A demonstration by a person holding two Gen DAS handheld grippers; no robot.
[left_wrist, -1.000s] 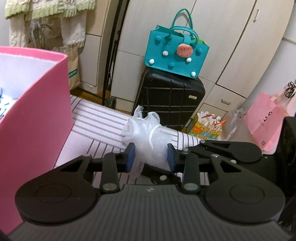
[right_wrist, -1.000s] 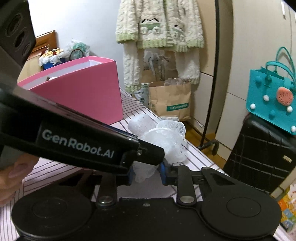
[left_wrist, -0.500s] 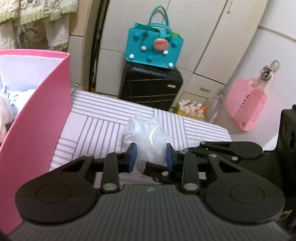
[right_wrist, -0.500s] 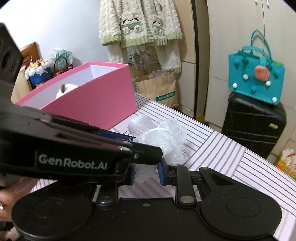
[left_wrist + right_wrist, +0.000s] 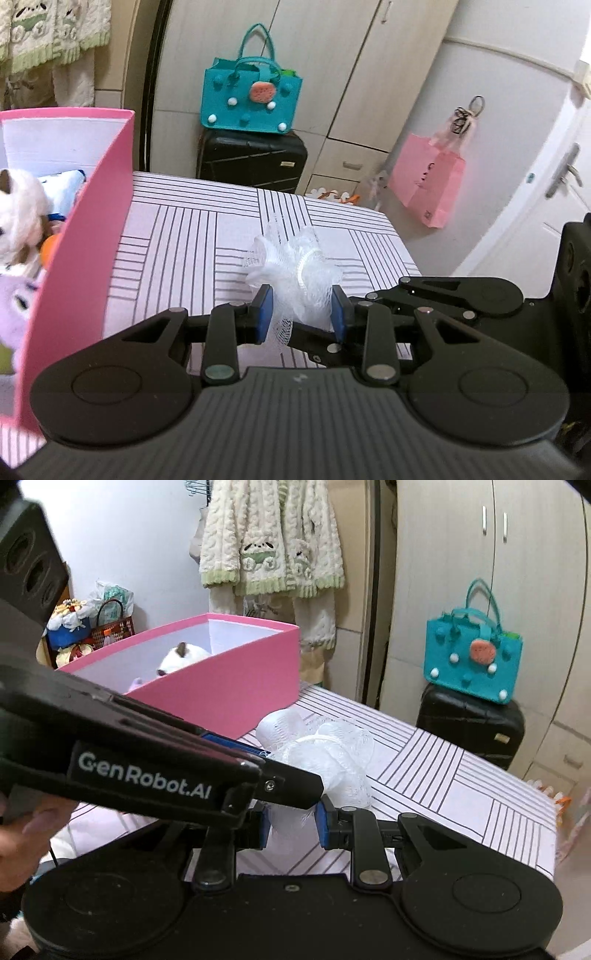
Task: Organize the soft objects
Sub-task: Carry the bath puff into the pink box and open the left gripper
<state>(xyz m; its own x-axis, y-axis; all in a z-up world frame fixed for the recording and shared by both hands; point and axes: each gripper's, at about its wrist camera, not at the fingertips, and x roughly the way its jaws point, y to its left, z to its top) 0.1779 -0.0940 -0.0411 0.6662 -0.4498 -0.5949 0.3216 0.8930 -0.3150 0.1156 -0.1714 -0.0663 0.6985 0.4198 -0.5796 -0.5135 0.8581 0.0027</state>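
A white mesh bath puff point(image 5: 295, 269) is held above the striped table point(image 5: 192, 236). My left gripper point(image 5: 301, 314) is shut on the puff. My right gripper point(image 5: 291, 825) is also shut on the puff point(image 5: 325, 757), from the other side; the left gripper's black body crosses in front of it. The pink box point(image 5: 92, 229) stands to the left of the puff, with plush toys point(image 5: 18, 214) inside. The box also shows in the right wrist view point(image 5: 229, 686), behind the puff, with a white plush point(image 5: 183, 657) in it.
A teal felt bag point(image 5: 251, 99) sits on a black suitcase point(image 5: 255, 162) beyond the table's far edge. A pink paper bag point(image 5: 428, 184) hangs at the right by a white door. Knitted clothes point(image 5: 273, 542) hang behind the box.
Both grippers have lifted the puff higher above the table. The views now look down more, and the inside of the pink box shows.
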